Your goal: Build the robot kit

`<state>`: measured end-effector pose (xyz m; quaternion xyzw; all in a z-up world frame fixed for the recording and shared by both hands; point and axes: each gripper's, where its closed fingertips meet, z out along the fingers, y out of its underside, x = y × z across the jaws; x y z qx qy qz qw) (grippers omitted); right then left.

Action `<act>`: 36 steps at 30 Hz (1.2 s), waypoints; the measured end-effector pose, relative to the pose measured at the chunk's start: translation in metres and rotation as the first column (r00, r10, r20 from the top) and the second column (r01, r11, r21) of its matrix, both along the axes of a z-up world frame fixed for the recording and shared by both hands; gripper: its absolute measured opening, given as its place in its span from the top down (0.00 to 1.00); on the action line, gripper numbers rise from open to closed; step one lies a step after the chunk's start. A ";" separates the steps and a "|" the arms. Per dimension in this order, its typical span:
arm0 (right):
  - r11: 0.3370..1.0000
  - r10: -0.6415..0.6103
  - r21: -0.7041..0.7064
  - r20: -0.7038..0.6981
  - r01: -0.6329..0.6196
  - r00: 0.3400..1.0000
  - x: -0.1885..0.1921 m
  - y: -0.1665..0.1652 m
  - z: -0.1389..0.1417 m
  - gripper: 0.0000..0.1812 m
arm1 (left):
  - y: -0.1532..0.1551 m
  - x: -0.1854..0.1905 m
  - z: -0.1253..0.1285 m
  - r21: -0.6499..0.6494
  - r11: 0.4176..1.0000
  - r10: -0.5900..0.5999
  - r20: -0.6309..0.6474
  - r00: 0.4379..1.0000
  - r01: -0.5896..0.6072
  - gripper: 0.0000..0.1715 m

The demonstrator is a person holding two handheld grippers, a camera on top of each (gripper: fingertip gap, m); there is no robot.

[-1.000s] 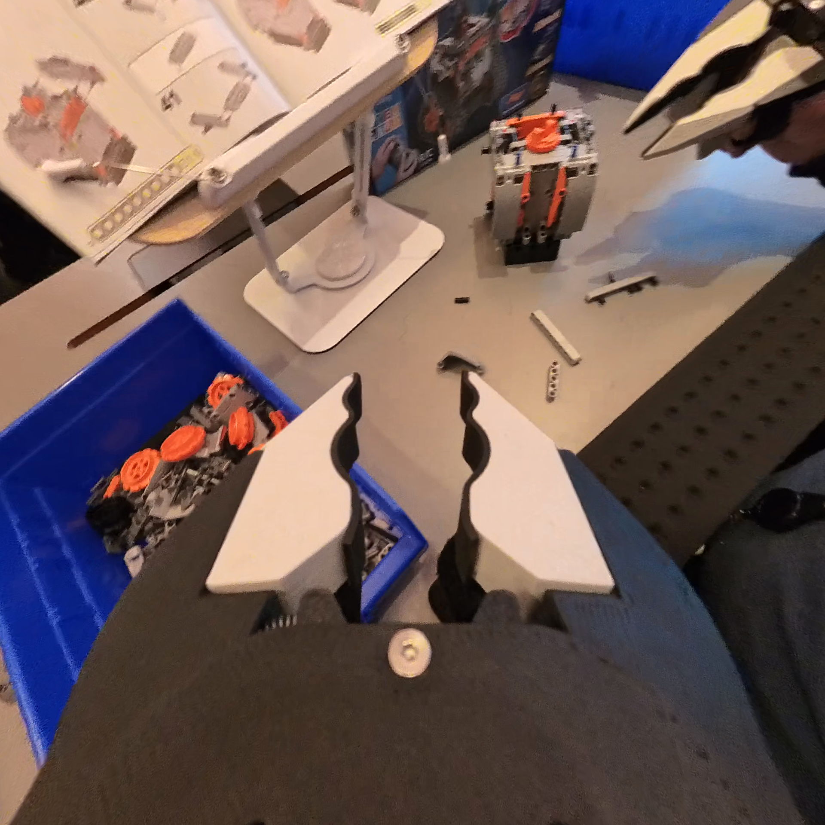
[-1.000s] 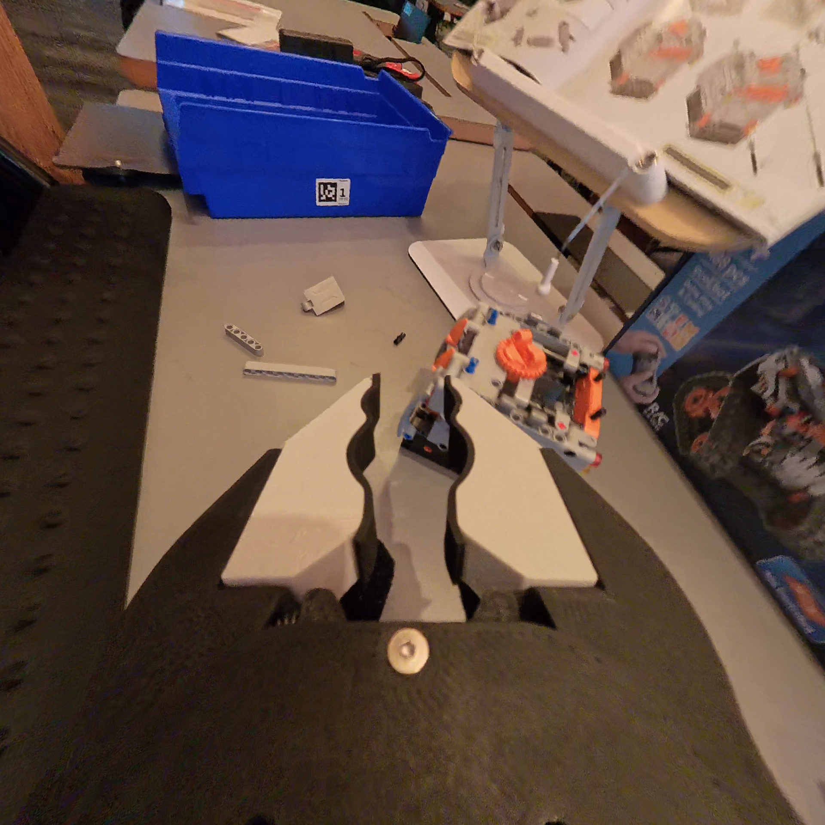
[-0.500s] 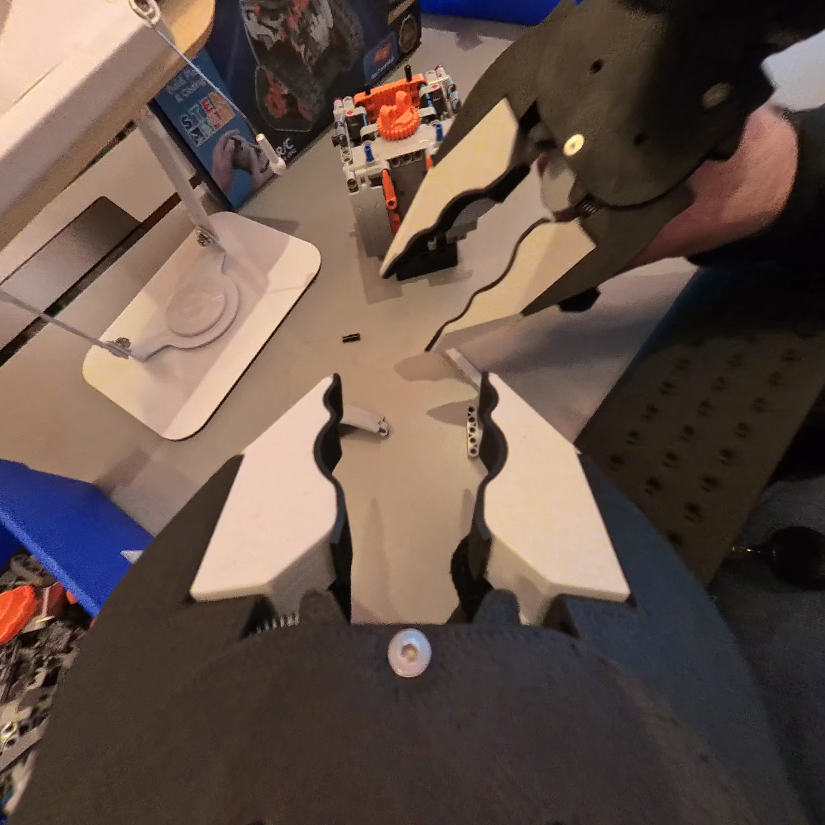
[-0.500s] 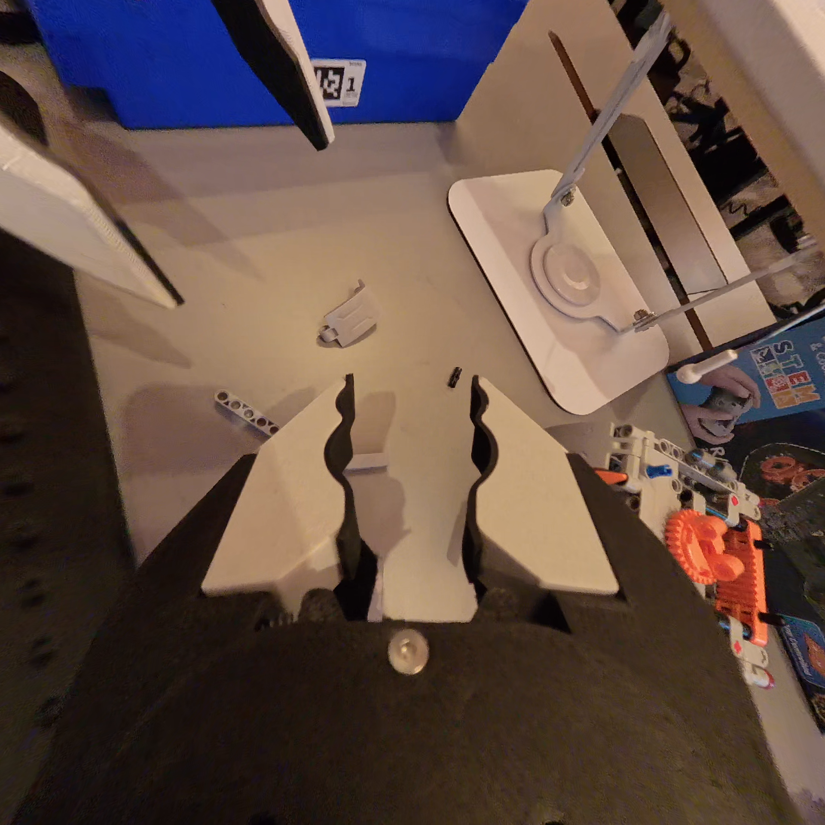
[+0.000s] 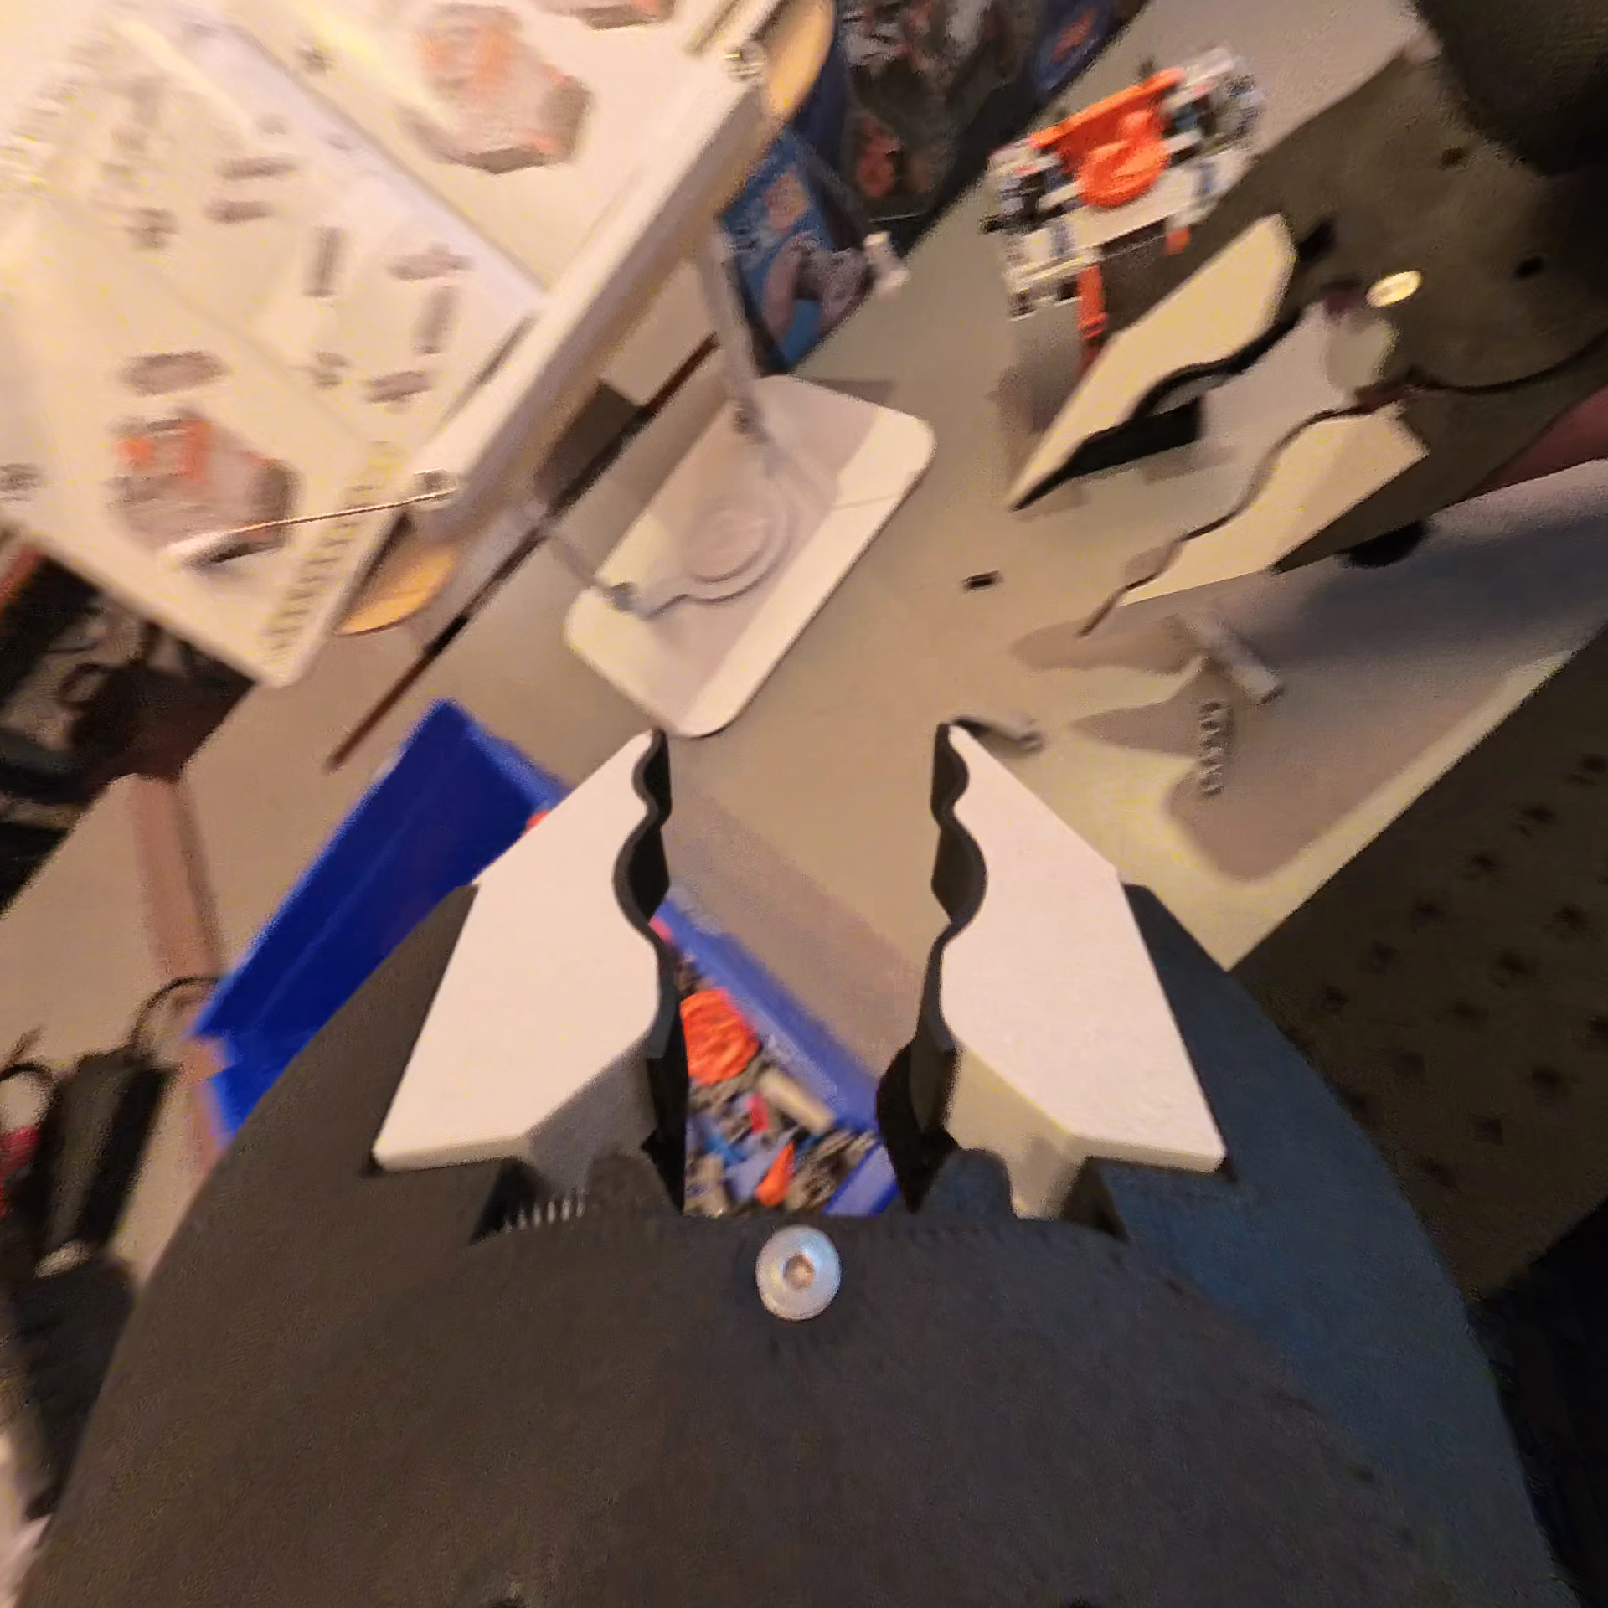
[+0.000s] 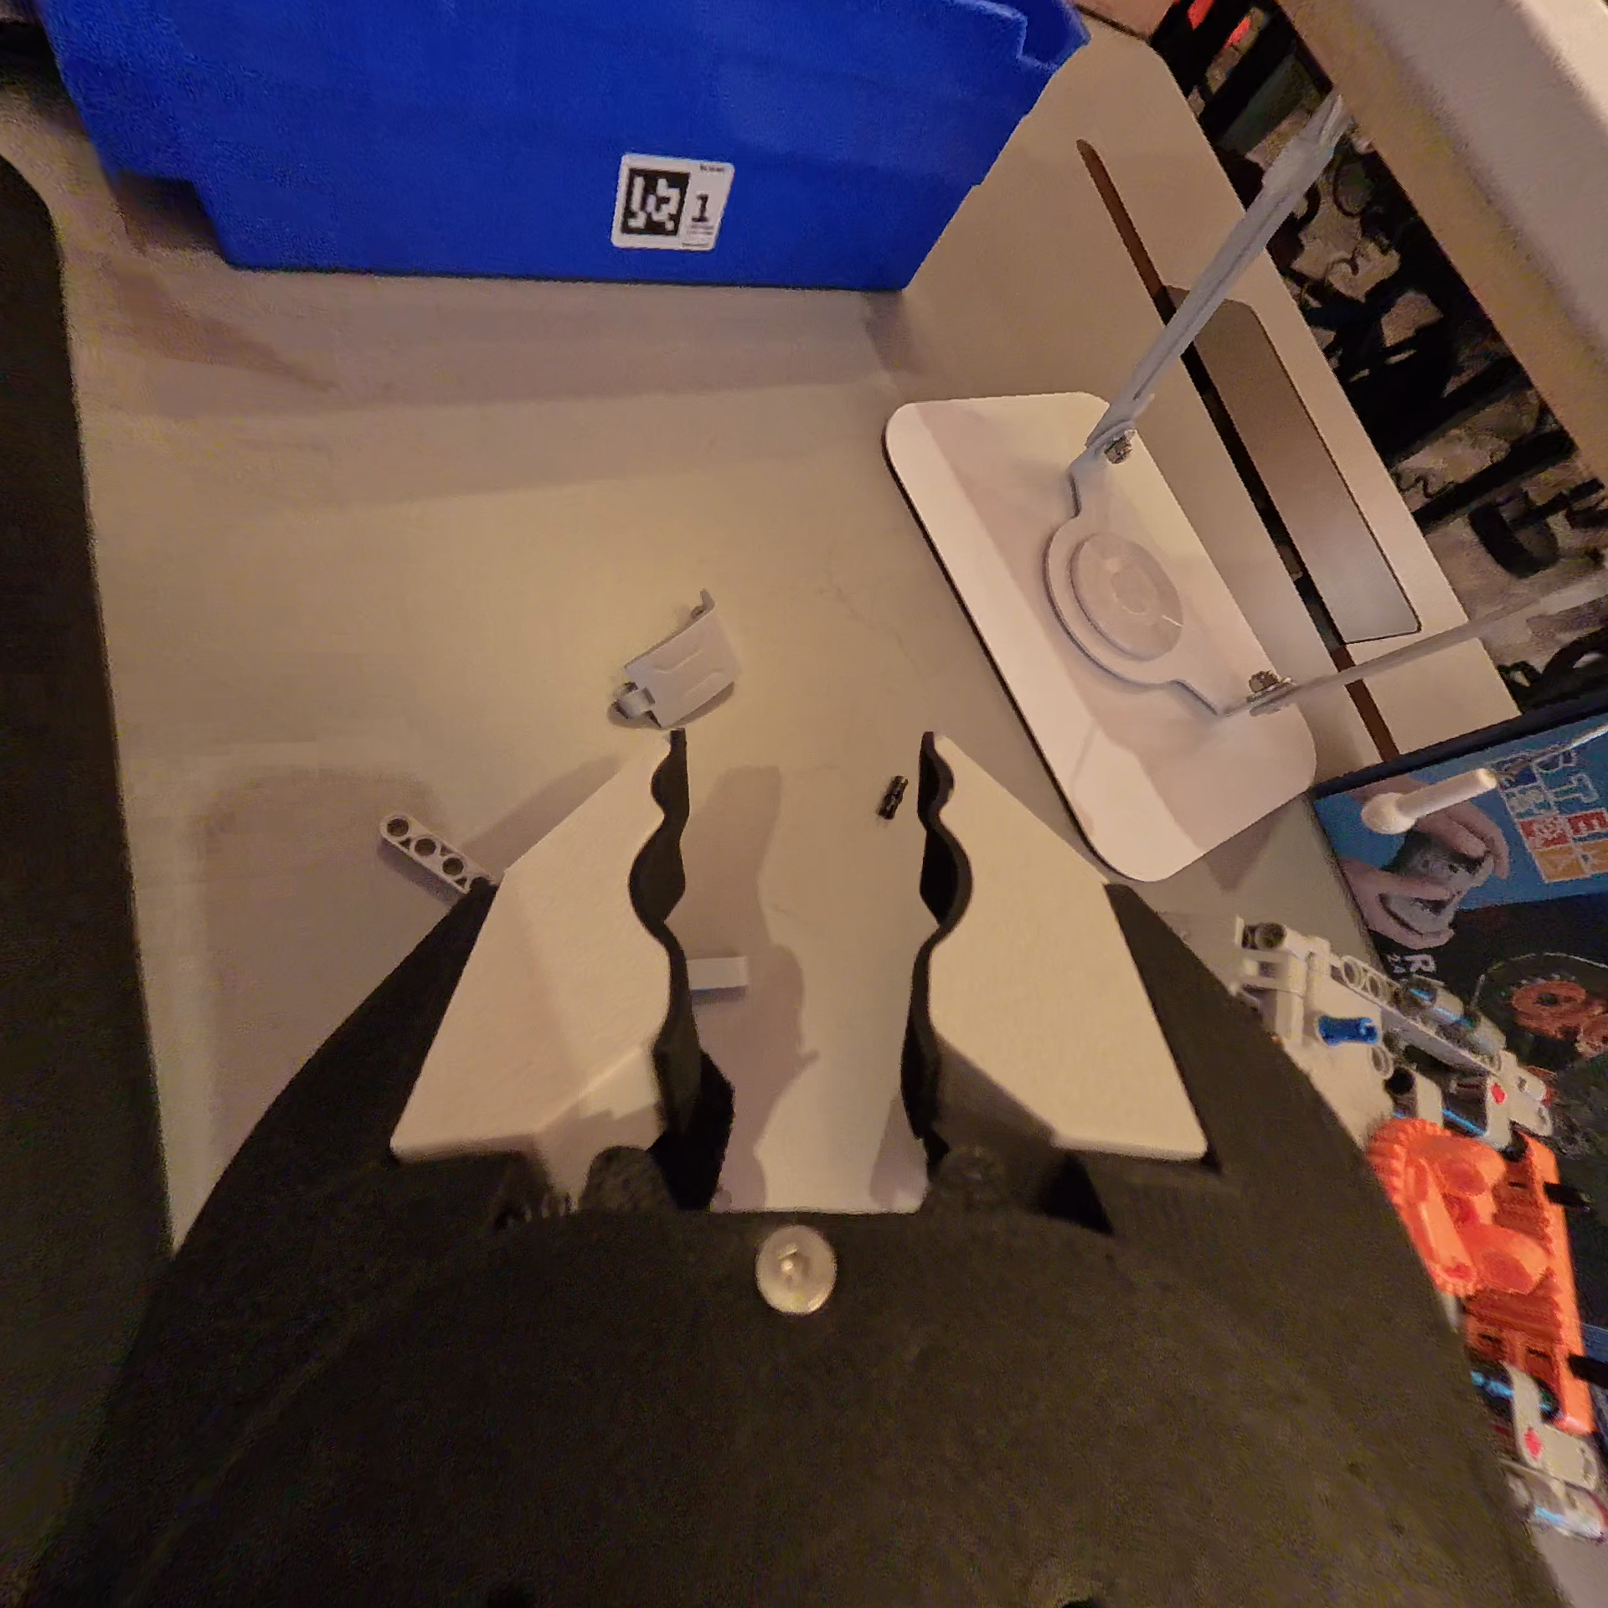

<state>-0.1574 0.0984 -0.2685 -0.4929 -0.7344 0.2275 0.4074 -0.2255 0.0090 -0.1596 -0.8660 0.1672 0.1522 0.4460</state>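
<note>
Left tongs (image 5: 800, 748): spread, empty, above the blue bin (image 5: 418, 835) of loose parts.
Right tongs (image 6: 796, 748): spread, empty (low over the desk (image 6: 435, 487)), the black pin (image 6: 892, 796) lying between their tips, grey panel (image 6: 679, 666) just ahead.

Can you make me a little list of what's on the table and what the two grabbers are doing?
left gripper: jaws open, empty, above the blue bin of small parts
right gripper: jaws open, empty, over the table
between right jaws: tiny black pin
nearby loose parts: grey curved panel, grey holed beam
model: orange and grey build, beside the right gripper
stand: white base
</note>
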 end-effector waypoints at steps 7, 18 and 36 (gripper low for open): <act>0.994 0.053 -0.100 0.008 -0.052 0.999 0.005 -0.009 -0.011 0.74 | -0.054 -0.095 0.029 -0.135 0.985 0.101 -0.075 0.992 -0.110 0.82; 0.971 0.060 -0.231 0.000 -0.058 0.998 0.008 -0.005 -0.017 0.73 | -0.019 -0.170 -0.064 -0.481 0.877 -0.034 -0.049 0.998 0.006 0.84; 0.970 0.063 -0.236 0.005 -0.060 0.998 0.010 -0.003 -0.019 0.72 | -0.024 -0.225 -0.086 -0.462 0.867 0.009 -0.362 0.932 -0.188 0.66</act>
